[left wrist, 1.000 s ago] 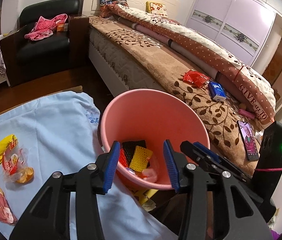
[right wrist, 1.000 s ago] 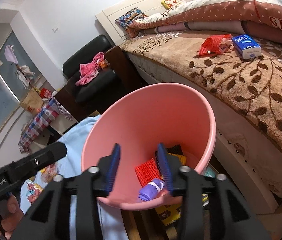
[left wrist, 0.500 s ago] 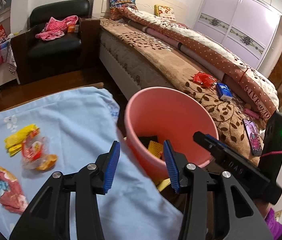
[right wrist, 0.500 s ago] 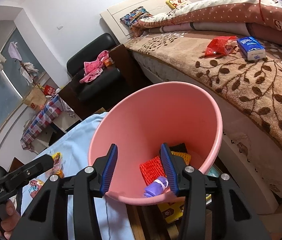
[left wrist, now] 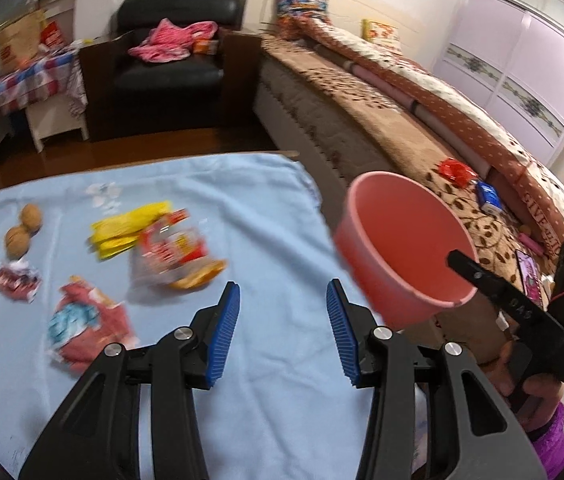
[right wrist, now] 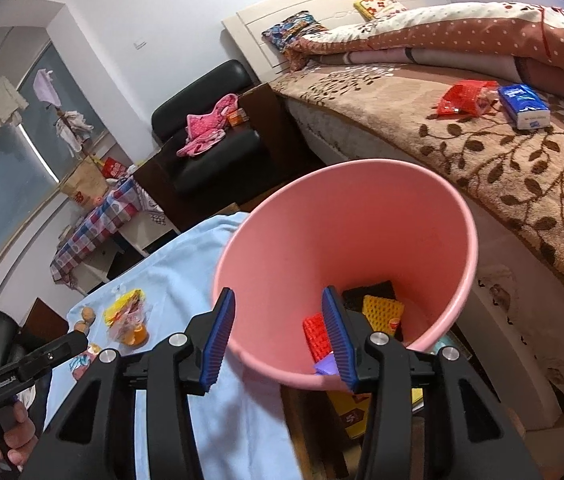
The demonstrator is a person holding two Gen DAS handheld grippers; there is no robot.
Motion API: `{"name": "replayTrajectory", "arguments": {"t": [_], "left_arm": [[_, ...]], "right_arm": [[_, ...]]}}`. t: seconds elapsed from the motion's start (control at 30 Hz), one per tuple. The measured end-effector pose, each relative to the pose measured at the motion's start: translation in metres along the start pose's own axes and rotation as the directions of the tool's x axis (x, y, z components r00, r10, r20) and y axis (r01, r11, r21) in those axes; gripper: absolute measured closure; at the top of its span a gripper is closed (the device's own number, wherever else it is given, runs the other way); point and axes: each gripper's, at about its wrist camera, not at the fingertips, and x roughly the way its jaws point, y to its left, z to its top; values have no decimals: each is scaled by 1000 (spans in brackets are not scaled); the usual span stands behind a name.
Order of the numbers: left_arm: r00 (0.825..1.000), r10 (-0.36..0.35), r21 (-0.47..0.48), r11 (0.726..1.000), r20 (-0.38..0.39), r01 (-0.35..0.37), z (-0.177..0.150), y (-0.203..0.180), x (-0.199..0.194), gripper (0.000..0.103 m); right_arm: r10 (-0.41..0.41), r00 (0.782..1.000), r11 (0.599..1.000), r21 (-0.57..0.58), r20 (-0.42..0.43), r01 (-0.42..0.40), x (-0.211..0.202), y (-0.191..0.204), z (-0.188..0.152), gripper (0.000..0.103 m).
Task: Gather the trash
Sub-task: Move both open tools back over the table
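Observation:
My left gripper (left wrist: 282, 328) hangs open over the light blue cloth (left wrist: 266, 400), nothing between its blue pads. Left of it lie a yellow wrapper (left wrist: 126, 228), a clear red-printed bag (left wrist: 174, 256), a red and blue wrapper (left wrist: 82, 320), a small red wrapper (left wrist: 16, 280) and two walnuts (left wrist: 22, 228). The pink bucket (left wrist: 402, 240) stands off the cloth's right edge. My right gripper (right wrist: 278, 336) is open, astride the pink bucket's (right wrist: 346, 216) near wall without pressing it. Inside lie red mesh (right wrist: 316, 336), yellow mesh (right wrist: 382, 310) and a purple scrap (right wrist: 326, 366).
A bed (right wrist: 522, 168) runs along the right, with a red bag (right wrist: 466, 98), a blue tissue pack (right wrist: 524, 106) and a phone (left wrist: 530, 276) on it. A black armchair (left wrist: 170, 60) and a checked table (left wrist: 14, 88) stand behind. Yellow paper (right wrist: 352, 412) lies under the bucket.
My left gripper has swung left, from over the bucket to over the blue cloth and its wrappers. The right gripper's jaws stand slightly wider and stay at the bucket's rim.

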Motion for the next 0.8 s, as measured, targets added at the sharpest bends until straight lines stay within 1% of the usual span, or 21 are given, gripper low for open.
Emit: {"name": "replayTrajectory", "arguments": {"t": [0.13, 0.2, 0.47, 0.6, 0.8], "left_arm": [[1000, 29, -40, 999, 5, -29, -8, 21, -10, 54], [999, 34, -55, 998, 9, -34, -11, 29, -15, 48], [998, 63, -93, 994, 28, -60, -25, 57, -34, 48], [995, 90, -105, 991, 44, -85, -31, 71, -44, 48], [992, 117, -142, 984, 49, -109, -40, 91, -52, 48]], "right_arm": [[19, 1000, 999, -34, -12, -19, 1, 15, -5, 58], [26, 999, 998, -49, -21, -27, 1, 23, -9, 58], [49, 996, 992, -109, -70, -57, 9, 52, -25, 56], [58, 994, 988, -138, -95, -70, 13, 65, -33, 54], [70, 990, 981, -174, -122, -90, 19, 81, -42, 53]]}}
